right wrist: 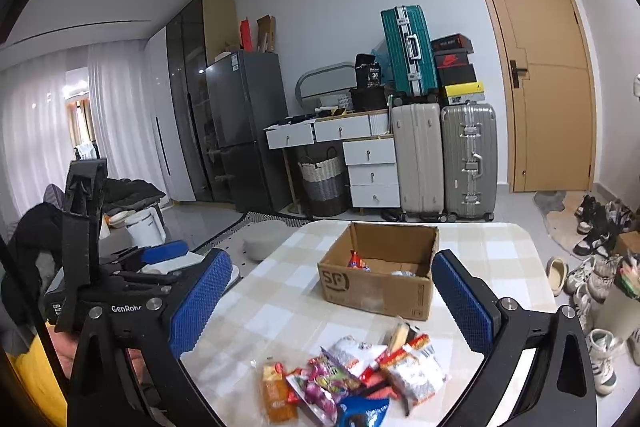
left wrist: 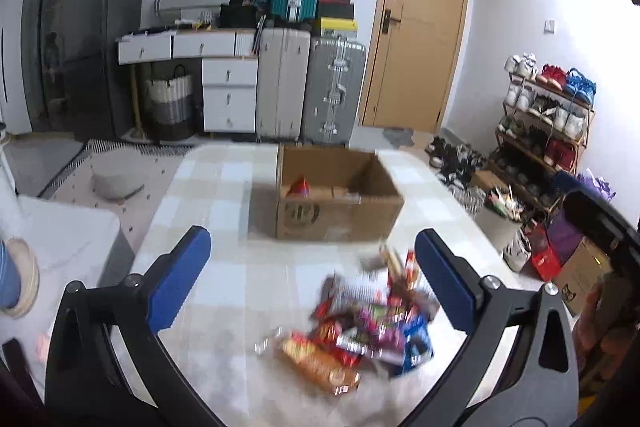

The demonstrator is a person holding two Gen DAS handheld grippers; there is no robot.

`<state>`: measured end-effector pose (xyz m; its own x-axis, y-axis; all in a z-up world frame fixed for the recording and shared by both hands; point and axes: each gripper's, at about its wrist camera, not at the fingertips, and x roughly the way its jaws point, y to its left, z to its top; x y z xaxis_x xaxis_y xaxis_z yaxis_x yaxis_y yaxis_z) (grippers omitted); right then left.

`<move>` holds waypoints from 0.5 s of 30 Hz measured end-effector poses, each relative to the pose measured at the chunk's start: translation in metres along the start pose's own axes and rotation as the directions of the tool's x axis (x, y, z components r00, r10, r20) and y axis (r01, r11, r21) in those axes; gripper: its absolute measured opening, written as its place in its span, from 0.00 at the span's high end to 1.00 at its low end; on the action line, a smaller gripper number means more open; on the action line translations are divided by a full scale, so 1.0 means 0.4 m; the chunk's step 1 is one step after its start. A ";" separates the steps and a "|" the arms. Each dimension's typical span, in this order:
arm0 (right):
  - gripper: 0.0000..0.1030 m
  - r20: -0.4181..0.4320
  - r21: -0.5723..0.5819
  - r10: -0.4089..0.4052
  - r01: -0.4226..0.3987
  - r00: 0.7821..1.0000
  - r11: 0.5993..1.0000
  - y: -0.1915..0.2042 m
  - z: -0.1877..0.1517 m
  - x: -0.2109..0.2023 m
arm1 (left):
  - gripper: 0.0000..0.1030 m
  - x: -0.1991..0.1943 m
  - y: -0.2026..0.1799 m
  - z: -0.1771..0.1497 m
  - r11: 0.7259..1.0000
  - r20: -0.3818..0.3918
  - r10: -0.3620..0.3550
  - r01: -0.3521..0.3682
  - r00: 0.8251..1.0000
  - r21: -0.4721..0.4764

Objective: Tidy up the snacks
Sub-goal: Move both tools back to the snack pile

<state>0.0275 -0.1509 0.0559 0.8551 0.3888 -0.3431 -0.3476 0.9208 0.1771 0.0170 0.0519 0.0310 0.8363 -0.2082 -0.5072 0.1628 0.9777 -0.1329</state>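
Note:
A pile of snack packets [left wrist: 368, 323] lies on the checked table [left wrist: 224, 187], blurred in the left wrist view; it also shows in the right wrist view [right wrist: 352, 375]. An open cardboard box [left wrist: 340, 215] stands beyond it with a red packet [left wrist: 300, 187] and a few others inside; the box also shows in the right wrist view [right wrist: 380, 287]. My left gripper [left wrist: 316, 259] is open and empty above the table, short of the pile. My right gripper [right wrist: 332, 287] is open and empty above the pile. The left gripper [right wrist: 132, 259] shows at the left of the right wrist view.
Suitcases [right wrist: 444, 159], a white drawer unit [right wrist: 372, 167] and a fridge [right wrist: 248, 123] stand along the far wall. A door [right wrist: 548, 67] is at the right. Shoes [right wrist: 592, 267] and a shoe rack [left wrist: 548, 123] lie right of the table. A grey cushion [left wrist: 116, 183] lies on the rug.

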 end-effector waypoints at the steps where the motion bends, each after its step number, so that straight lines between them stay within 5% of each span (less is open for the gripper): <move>1: 0.01 0.006 -0.009 -0.009 0.009 1.000 1.000 0.003 -0.008 -0.010 | 0.01 -0.001 0.005 -0.022 1.000 -0.021 0.006 -0.006 1.000 0.003; 7: 0.01 -0.003 -0.036 -0.118 0.117 0.993 0.992 0.016 -0.095 -0.028 | 0.01 0.094 0.058 -0.154 0.999 -0.203 0.019 -0.026 0.979 -0.036; 15: 0.01 -0.058 0.035 -0.100 0.102 0.993 0.994 -0.033 -0.178 -0.013 | 0.02 0.235 0.102 -0.312 0.988 -0.465 -0.047 -0.029 0.884 -0.155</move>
<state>0.0000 -0.1627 -0.0104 0.8615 0.2964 -0.4123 -0.2449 0.9538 0.1738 0.0369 0.0687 -0.1281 0.4880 -0.2434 -0.8382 0.0559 0.9671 -0.2483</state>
